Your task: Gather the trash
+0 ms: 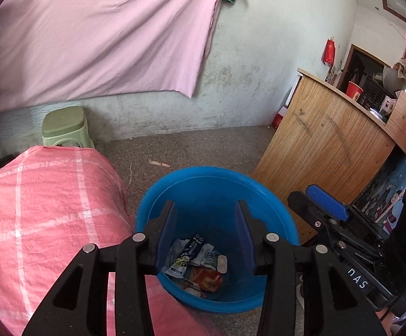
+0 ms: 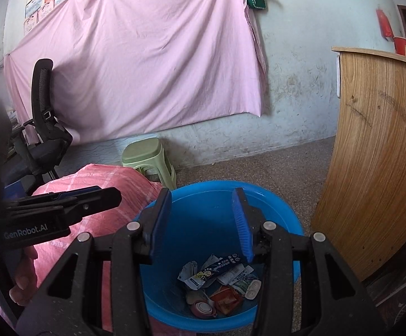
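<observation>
A blue plastic bucket (image 1: 217, 184) stands on the floor, also in the right wrist view (image 2: 203, 196). Several crumpled wrappers and packets (image 1: 197, 266) lie at its bottom, also seen from the right (image 2: 222, 282). My left gripper (image 1: 205, 212) is open and empty, hovering over the bucket. My right gripper (image 2: 203, 204) is open and empty, also above the bucket. The right gripper shows at the right of the left wrist view (image 1: 326, 204); the left one shows at the left of the right wrist view (image 2: 63, 207).
A pink checked cloth (image 1: 35, 212) covers a surface left of the bucket. A green stool (image 1: 65, 126) stands by the wall. A wooden cabinet (image 1: 323, 151) stands to the right. A stick (image 1: 159, 163) lies on the floor. An office chair (image 2: 43, 117) is far left.
</observation>
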Demonstrator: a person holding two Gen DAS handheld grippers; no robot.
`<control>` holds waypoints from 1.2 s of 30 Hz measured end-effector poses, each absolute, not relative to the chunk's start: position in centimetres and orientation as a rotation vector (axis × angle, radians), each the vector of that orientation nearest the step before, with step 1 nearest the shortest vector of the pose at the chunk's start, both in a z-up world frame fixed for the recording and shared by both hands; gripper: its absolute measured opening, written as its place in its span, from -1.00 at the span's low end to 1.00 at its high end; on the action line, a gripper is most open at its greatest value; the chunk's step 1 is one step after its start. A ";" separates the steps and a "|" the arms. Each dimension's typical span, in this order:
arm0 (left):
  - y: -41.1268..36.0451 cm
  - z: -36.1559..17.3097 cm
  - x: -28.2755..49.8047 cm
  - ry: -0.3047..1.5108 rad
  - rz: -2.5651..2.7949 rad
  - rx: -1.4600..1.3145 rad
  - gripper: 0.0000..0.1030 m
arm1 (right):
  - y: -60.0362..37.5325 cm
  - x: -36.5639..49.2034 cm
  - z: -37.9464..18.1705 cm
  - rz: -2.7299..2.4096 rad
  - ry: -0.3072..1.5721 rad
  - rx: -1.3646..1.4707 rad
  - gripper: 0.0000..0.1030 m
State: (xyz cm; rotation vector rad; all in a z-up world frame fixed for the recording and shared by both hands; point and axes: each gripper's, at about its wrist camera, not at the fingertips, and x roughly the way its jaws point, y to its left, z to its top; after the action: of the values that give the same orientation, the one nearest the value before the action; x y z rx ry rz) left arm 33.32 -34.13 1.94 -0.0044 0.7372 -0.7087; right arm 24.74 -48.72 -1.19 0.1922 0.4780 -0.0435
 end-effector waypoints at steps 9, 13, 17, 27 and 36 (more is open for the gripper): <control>-31.2 3.7 31.6 0.636 -0.636 -0.030 0.07 | -48.2 23.8 0.0 -0.037 0.443 0.200 0.44; -29.5 4.4 30.2 0.587 -0.591 -0.028 0.20 | -47.5 22.9 0.7 -0.035 0.415 0.205 0.57; -27.2 4.7 28.7 0.546 -0.533 -0.050 0.43 | -46.9 22.2 1.4 -0.032 0.390 0.207 0.73; -23.1 5.1 25.2 0.486 -0.429 -0.064 0.60 | -46.0 20.2 2.4 -0.037 0.351 0.221 1.00; -19.1 5.9 21.1 0.404 -0.385 -0.097 0.96 | -43.6 16.9 2.9 -0.041 0.356 0.179 1.00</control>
State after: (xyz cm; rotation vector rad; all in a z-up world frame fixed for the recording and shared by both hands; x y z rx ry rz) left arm 21.13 -19.07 5.90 -0.0970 0.4045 -0.3854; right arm 16.89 -43.60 2.85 0.1790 0.3559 -0.0415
